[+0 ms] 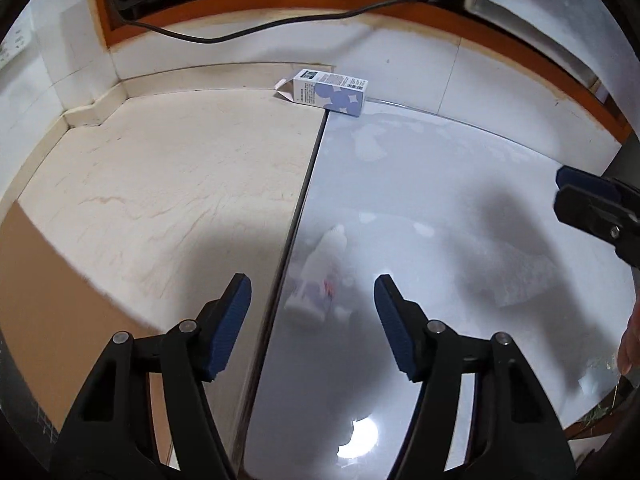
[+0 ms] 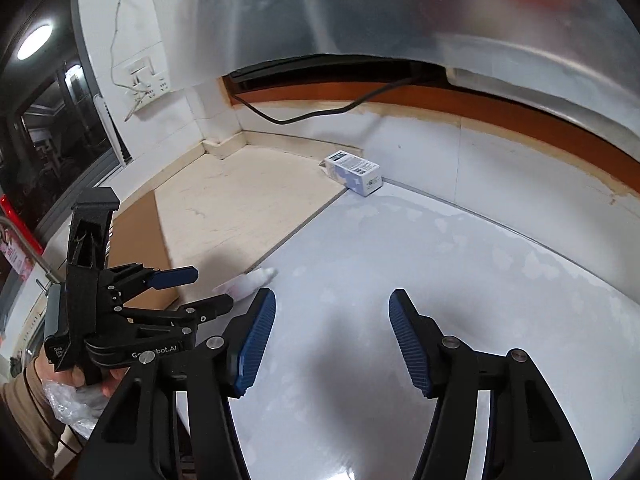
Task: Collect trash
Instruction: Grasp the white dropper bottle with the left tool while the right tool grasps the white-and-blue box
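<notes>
2 pairs of jaws stand wide apart, holding nothing: the left gripper (image 1: 312, 320) hovers over a blurred white tube (image 1: 316, 280) beside the countertop seam (image 1: 308, 176), the right gripper (image 2: 332, 336) over bare grey surface (image 2: 460, 248). 1 carton (image 1: 330, 92) lies against the back wall, well apart.

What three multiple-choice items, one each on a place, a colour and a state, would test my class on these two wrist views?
1. Where does the small white cardboard box with purple print lie?
A. by the back wall, across the seam between the cream stone counter and the grey glossy surface
B. inside a sink
C. on the floor

2. What colour are the tool pads?
A. red
B. blue
C. green

3. How is the left tool?
A. shut on the box
B. shut on nothing
C. open, holding nothing

Key: 1 A, it straddles the seam at the wall; 2 B, ribbed blue pads show; 3 C, a clear gap separates the pads.
</notes>
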`<state>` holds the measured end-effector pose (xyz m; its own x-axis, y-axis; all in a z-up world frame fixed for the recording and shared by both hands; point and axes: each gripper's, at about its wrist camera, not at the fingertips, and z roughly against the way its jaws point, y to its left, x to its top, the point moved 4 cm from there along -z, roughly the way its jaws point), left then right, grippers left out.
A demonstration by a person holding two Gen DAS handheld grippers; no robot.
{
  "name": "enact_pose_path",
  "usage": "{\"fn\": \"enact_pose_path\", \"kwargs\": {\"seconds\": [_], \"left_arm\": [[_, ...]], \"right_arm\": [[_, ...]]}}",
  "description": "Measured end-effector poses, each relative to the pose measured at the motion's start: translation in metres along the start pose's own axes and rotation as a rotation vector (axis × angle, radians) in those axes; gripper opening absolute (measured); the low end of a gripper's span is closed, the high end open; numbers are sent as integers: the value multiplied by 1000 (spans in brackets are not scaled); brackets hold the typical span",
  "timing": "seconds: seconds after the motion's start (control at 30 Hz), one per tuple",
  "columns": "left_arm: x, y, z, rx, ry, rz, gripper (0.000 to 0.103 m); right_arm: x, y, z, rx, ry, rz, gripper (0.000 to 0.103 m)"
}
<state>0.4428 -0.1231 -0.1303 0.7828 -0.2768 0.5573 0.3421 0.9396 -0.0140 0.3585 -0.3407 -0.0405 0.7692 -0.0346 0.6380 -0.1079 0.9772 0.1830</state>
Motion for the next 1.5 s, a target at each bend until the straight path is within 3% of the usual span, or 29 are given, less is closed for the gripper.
{"fn": "enact_pose_path", "kwargs": {"seconds": [0.23,0.4,0.6,0.87,1.03,1.2,1.5], "left_arm": [[5,-13,-25,-7,46,-72,43],[3,-17,-38,-4,73,-84,21],[8,-12,-34,16,30,-57,21],[51,33,-16,89,-106,142,21],[65,50,-24,85,-125,215,21],[67,52,-38,75,-120,222,21],[66,61,-57,66,-95,232,21]], "right_arm": [[22,-8,-42,4,20,-5,61],[36,-4,-68,23,17,25,61],[52,3,-89,30,16,67,61],[91,-3,-140,27,-7,99,63],[109,-7,-173,9,-28,150,65],[122,-10,-200,-5,-55,238,66],[134,-24,-247,49,31,233,66]]}}
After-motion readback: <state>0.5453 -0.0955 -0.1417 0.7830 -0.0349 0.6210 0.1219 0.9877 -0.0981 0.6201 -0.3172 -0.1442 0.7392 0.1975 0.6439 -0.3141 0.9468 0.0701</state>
